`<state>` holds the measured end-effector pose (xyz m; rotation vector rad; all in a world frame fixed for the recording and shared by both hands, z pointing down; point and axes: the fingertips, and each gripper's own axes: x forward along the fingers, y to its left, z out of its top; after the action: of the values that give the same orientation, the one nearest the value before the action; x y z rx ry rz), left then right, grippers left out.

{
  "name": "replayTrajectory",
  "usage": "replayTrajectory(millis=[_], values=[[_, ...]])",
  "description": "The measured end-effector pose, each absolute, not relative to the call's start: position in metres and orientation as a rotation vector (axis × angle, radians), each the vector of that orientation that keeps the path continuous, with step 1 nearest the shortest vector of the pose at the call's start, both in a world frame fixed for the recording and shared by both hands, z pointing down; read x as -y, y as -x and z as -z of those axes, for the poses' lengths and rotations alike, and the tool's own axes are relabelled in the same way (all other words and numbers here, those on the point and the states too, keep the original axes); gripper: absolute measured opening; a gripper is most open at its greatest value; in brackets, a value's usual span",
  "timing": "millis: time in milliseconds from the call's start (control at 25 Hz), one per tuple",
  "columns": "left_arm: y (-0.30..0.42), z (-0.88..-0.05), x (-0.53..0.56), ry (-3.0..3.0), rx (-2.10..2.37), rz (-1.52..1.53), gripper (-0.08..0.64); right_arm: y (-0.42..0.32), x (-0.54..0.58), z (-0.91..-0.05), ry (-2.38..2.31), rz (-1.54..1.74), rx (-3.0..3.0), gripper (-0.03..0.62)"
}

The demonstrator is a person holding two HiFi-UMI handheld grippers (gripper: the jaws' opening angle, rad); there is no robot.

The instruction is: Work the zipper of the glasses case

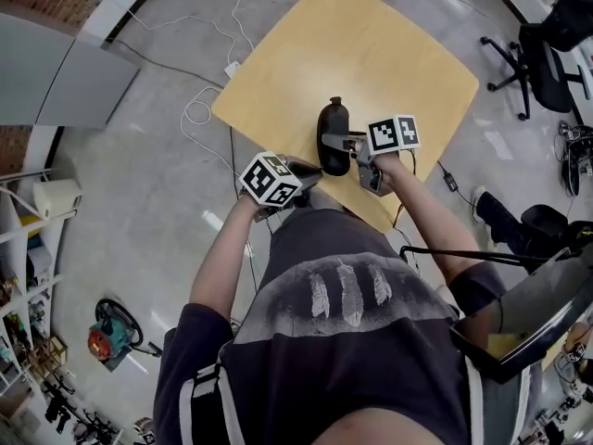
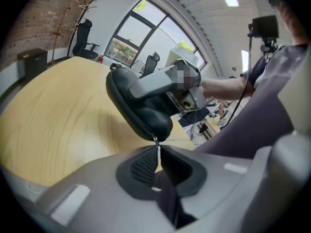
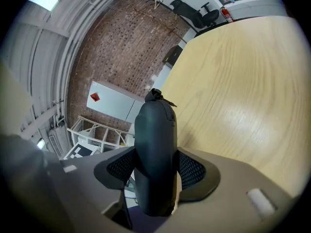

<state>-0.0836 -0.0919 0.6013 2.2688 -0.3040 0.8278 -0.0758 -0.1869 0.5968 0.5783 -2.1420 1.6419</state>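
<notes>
A pale wooden table (image 1: 371,44) with rounded corners spreads out in front of me, standing on a grey concrete floor (image 1: 139,211). White cables (image 1: 196,109) loop over the floor by the table's left edge. A black office chair (image 1: 547,54) stands well off to my right. Down at my left sits a red and teal machine (image 1: 104,341). Farther out I see a brick wall (image 3: 121,47) and tall windows (image 2: 129,38)

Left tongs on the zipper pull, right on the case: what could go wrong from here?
1. The left tongs pinch only the thin zipper pull; it may slip out under a tug.
2. The right tongs clamp the rounded, smooth glasses case; it could twist or slide when the zipper is pulled.
3. The case seems held in the air near the edge of the table; if dropped, it might reach the floor.
</notes>
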Motion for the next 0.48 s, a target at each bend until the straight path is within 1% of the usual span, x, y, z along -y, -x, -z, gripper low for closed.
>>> replayTrajectory(millis=[80,120,160,200,280,440,480], values=[[0.092,-0.611,0.094,-2.284,0.36,-0.898,0.02,0.074,0.189,-0.604,-0.586,-1.549,2.123,0.272],[0.096,-0.616,0.096,-2.284,0.395,-0.933,0.039,0.072,0.192,-0.607,-0.591,-1.504,2.114,0.275],[0.1,-0.62,0.098,-2.282,0.43,-0.962,0.079,0.07,0.196,-0.609,-0.594,-1.484,2.109,0.277],[0.102,-0.622,0.1,-2.282,0.462,-0.984,0.101,0.068,0.2,-0.61,-0.595,-1.492,2.104,0.278],[0.107,-0.623,0.104,-2.291,0.513,-1.009,0.101,0.065,0.21,-0.612,-0.606,-1.514,2.084,0.279],[0.121,-0.616,0.114,-2.315,0.613,-1.018,0.096,0.063,0.22,-0.625,-0.622,-1.365,2.017,0.282],[0.126,-0.613,0.118,-2.325,0.652,-1.018,0.068,0.064,0.221,-0.628,-0.62,-1.351,2.007,0.282]])
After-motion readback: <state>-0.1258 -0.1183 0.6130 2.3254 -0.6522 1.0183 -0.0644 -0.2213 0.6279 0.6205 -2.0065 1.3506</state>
